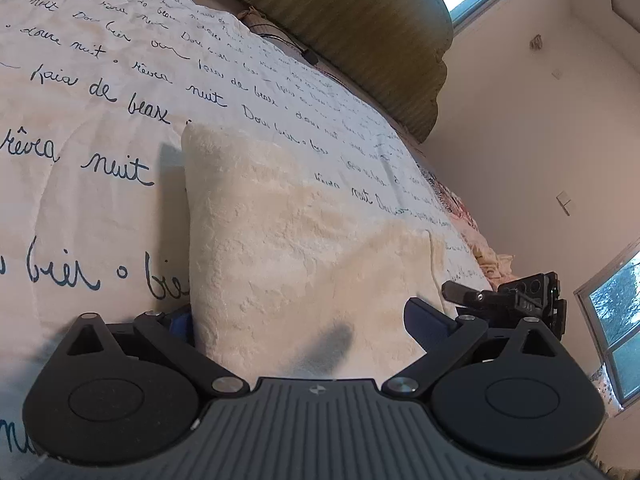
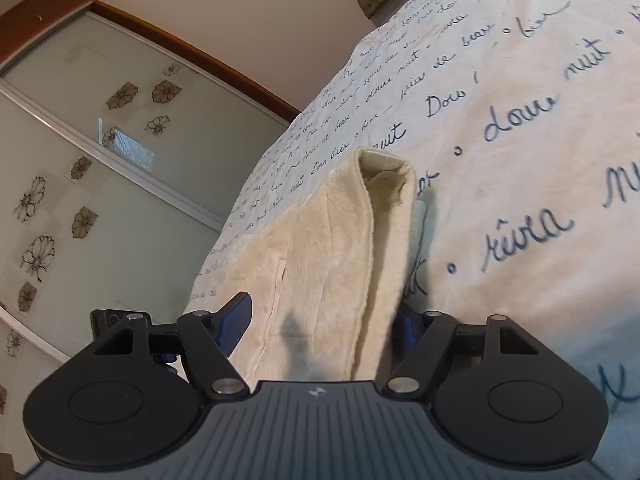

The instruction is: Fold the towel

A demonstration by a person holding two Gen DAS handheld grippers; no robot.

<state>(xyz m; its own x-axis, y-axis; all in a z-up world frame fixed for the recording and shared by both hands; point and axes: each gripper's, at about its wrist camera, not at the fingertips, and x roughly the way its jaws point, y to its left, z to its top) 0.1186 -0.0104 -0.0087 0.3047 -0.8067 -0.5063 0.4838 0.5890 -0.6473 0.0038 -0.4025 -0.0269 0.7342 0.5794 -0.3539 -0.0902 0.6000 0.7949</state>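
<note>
Nearest me, my left gripper (image 1: 304, 320) straddles the near edge of the one cream, fluffy terry towel (image 1: 288, 240). Its blue-padded fingers (image 1: 424, 320) stand wide at about 8 and 4 o'clock of the lens. The cloth fills the gap between them, but the right pad shows clear of it and the left is half hidden behind the edge, so I read this gripper as released rather than clamped.

My right gripper (image 2: 320, 320) sits at the same towel's other near corner. One blue pad (image 2: 236, 320) stands free at 8 o'clock, apart from the cloth, and the other is tucked behind the folded edge at 4 o'clock. The jaws stand about half spread, and I judge that they are letting go, not gripping.

The towel (image 2: 320, 240) lies on the white quilted bedspread printed with dark blue handwriting (image 1: 100, 128), already doubled. From the right, I count at least two layers, with a rolled fold running towards 12 o'clock. I take it that both grippers sit at the near corners because a fold has been laid there, and the edges need lining up before another fold.

In the left view, my other gripper shows at 3 o'clock. Farther off, towards 12 o'clock, stands one olive ribbed headboard (image 1: 360, 40). I count two windows in the left view, and one sliding wardrobe door with flower motifs (image 2: 100, 140) in the right.
</note>
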